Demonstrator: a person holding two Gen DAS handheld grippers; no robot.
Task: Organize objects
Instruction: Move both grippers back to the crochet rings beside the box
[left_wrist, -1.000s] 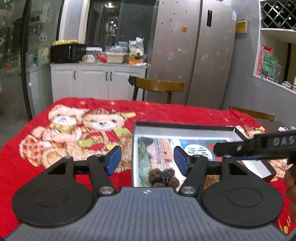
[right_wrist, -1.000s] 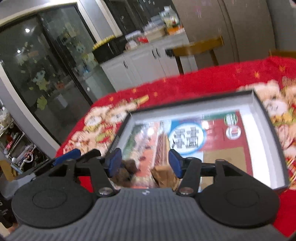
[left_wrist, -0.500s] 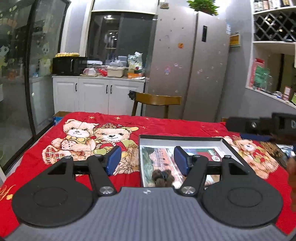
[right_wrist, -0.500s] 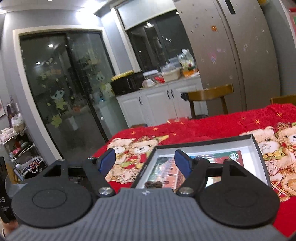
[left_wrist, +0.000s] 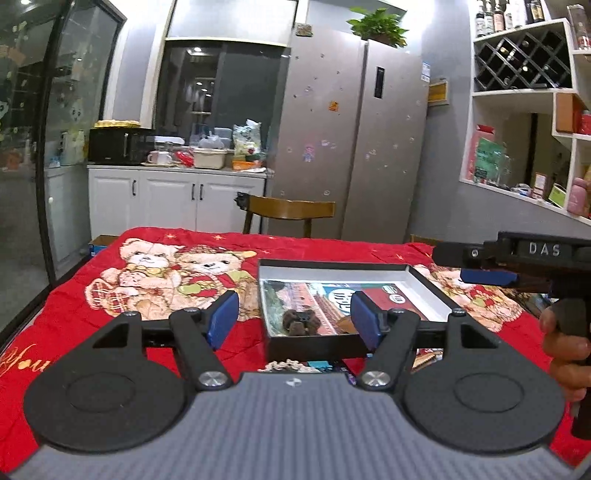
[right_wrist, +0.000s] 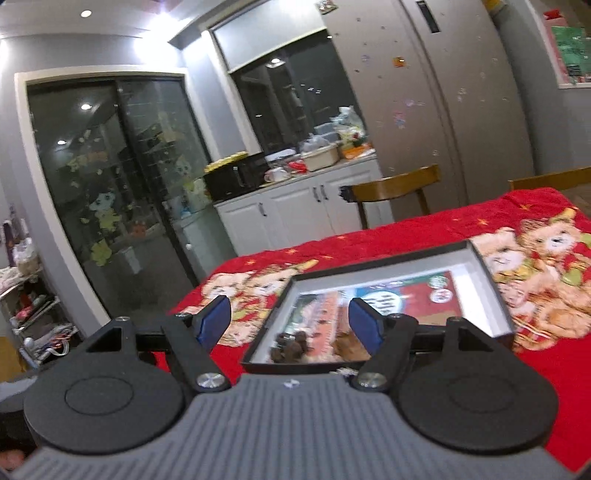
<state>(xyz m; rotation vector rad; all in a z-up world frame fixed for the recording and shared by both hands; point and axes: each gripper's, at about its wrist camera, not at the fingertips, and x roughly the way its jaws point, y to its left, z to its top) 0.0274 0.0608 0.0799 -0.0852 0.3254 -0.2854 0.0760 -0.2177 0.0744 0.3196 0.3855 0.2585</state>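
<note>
Objects for sorting sit ahead of both tongs: the left tongs (left_wrist: 291, 319) hang released with nothing between their blue pads, the jaws opening a little, and the right tongs (right_wrist: 290, 320) are likewise spread and hold nothing. Just beyond them lies a shallow black box (left_wrist: 430, 291) with white inner walls and a printed picture on its floor, resting on the bench under a red teddy-bear cloth (left_wrist: 155, 280). Inside the box near its front edge sits a small brown plush bear (left_wrist: 301, 322); in the right view a tan item, too blurred to name, lies beside it. So at least that much seems already put away. What is left appears to be a few small things lying on the cloth in front of the box (left_wrist: 291, 366), mostly hidden by the tool body. Only the left view shows those items, plus the right tongs from the side and the hand (left_wrist: 567, 347) gripping them; only the right view shows the tan item.
</note>
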